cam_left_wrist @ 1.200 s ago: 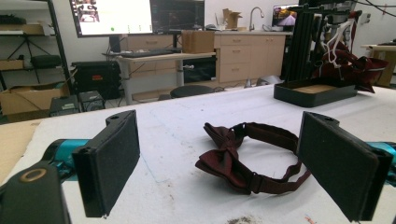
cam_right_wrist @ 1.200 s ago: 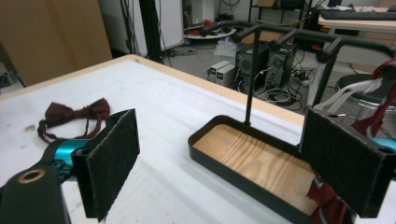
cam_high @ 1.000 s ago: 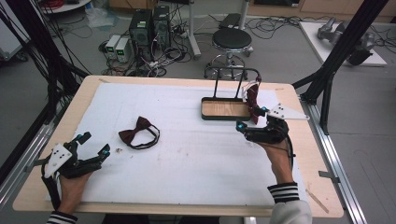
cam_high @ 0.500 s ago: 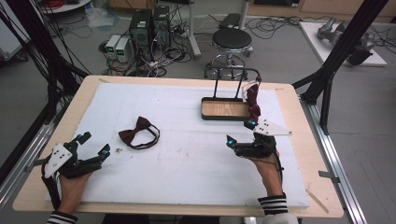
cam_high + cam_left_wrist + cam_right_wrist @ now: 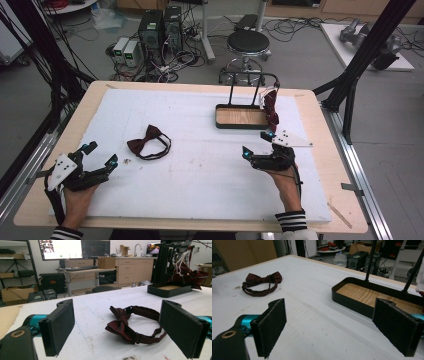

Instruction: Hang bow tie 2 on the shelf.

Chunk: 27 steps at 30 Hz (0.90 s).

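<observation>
- The left gripper (image 5: 99, 156) rests at about 8 o'clock on the white table cover (image 5: 200, 125), jaws wide apart and holding nothing.
- The maroon bow tie (image 5: 148, 142) lies flat on the cover just beyond that gripper, toward 1 o'clock from it, not touching it.
- The right gripper (image 5: 257, 145) sits at about 4 o'clock, jaws spread and empty.
- A black tray stand (image 5: 242, 117) with a wooden floor stands near it at 12 o'clock; a second bow tie (image 5: 270, 107) hangs from the stand's rail.
</observation>
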Motion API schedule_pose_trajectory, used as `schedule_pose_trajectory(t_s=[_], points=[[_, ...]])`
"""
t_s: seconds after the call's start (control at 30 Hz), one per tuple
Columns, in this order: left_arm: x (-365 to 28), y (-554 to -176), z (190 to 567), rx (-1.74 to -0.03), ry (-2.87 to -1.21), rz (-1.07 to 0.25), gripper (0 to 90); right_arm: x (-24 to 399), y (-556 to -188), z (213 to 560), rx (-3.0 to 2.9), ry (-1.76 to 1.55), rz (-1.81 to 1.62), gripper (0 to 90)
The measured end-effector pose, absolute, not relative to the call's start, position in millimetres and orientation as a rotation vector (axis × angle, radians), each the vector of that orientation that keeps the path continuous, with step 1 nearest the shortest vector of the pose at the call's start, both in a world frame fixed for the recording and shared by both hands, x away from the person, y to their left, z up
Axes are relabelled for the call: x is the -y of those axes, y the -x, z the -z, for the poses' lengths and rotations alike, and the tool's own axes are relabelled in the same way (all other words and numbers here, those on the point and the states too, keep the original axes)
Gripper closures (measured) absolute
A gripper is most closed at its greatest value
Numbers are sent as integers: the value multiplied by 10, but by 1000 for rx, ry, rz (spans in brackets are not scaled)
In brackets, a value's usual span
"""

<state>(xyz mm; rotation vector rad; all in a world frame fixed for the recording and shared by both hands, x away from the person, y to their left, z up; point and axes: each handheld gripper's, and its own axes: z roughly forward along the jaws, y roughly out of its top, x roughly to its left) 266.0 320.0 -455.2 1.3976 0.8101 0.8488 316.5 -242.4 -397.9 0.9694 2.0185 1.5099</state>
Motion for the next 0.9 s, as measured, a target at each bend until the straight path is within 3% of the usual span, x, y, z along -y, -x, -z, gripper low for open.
schedule_pose_trajectory(t_s=[0.6, 0.9], points=[[-3177, -2700, 4533, -821, -1443, -829, 138, 2426, -3201, 4010, -2038, -995, -1529, 109], [-3197, -2810, 4416, -807, -1521, -731, 138, 2412, -3203, 4024, -2079, -980, -1507, 108]])
